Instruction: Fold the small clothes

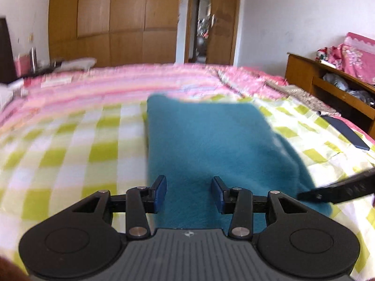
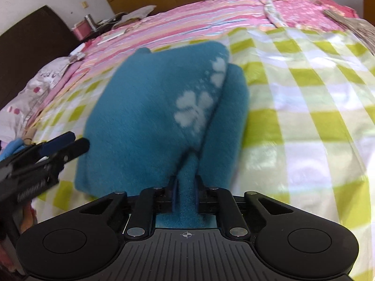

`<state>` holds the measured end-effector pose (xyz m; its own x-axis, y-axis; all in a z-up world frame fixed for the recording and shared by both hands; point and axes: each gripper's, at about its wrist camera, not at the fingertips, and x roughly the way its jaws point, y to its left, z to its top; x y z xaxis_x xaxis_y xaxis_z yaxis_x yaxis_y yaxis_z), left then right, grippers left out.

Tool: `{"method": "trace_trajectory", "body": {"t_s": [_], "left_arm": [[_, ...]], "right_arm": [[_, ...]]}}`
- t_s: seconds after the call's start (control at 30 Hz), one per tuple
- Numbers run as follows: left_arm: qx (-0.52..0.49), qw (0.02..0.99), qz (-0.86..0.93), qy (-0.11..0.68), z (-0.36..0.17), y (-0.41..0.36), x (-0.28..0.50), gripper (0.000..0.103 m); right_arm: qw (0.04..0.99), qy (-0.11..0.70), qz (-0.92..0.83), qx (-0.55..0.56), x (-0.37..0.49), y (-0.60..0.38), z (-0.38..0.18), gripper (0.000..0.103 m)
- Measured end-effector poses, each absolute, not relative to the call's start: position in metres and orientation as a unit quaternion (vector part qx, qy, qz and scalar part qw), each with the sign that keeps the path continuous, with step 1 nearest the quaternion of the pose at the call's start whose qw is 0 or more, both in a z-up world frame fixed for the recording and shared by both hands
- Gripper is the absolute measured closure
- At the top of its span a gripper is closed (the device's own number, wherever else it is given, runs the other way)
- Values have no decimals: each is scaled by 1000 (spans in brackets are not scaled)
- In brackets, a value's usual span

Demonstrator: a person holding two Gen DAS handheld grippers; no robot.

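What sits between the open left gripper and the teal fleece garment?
Nothing visible. The left gripper hangs open directly over the teal fleece garment on the green-checked bedsheet; the right gripper already pinches its near edge.

White walls, wooden wardrobe, open doorway, bed, wooden shelf

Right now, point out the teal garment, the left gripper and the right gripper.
teal garment (image 1: 206,135): left wrist view, middle of the folded top.
left gripper (image 1: 189,193): left wrist view, midway between its open blue-padded fingertips.
right gripper (image 2: 186,188): right wrist view, midway between fingertips pinching a fabric fold.
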<state>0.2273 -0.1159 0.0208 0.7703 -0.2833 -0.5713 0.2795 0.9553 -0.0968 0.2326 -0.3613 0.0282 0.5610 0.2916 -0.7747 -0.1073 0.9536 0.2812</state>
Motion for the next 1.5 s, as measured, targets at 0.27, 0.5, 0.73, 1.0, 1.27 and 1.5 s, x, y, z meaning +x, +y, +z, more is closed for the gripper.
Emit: {"method": "trace_trajectory", "body": {"t_s": [0.27, 0.5, 0.73, 1.0, 1.27, 1.5], "left_arm": [[-3, 936, -148, 320, 19, -112, 222, 54], [-9, 941, -143, 307, 30, -107, 234, 54], [-16, 934, -138, 328, 29, -112, 249, 53], [-13, 928, -119, 353, 27, -117, 247, 50], [-6, 925, -108, 365, 38, -115, 232, 49], [6, 920, -103, 379, 37, -116, 219, 49]], "right_arm": [[885, 439, 94, 126, 216, -366, 25, 87], [910, 379, 74, 149, 246, -365, 57, 53], [902, 392, 55, 172, 290, -360, 35, 59], [902, 396, 34, 170, 286, -360, 28, 66], [927, 364, 19, 89, 241, -332, 70, 65], [921, 383, 24, 64, 205, -315, 61, 66]]}}
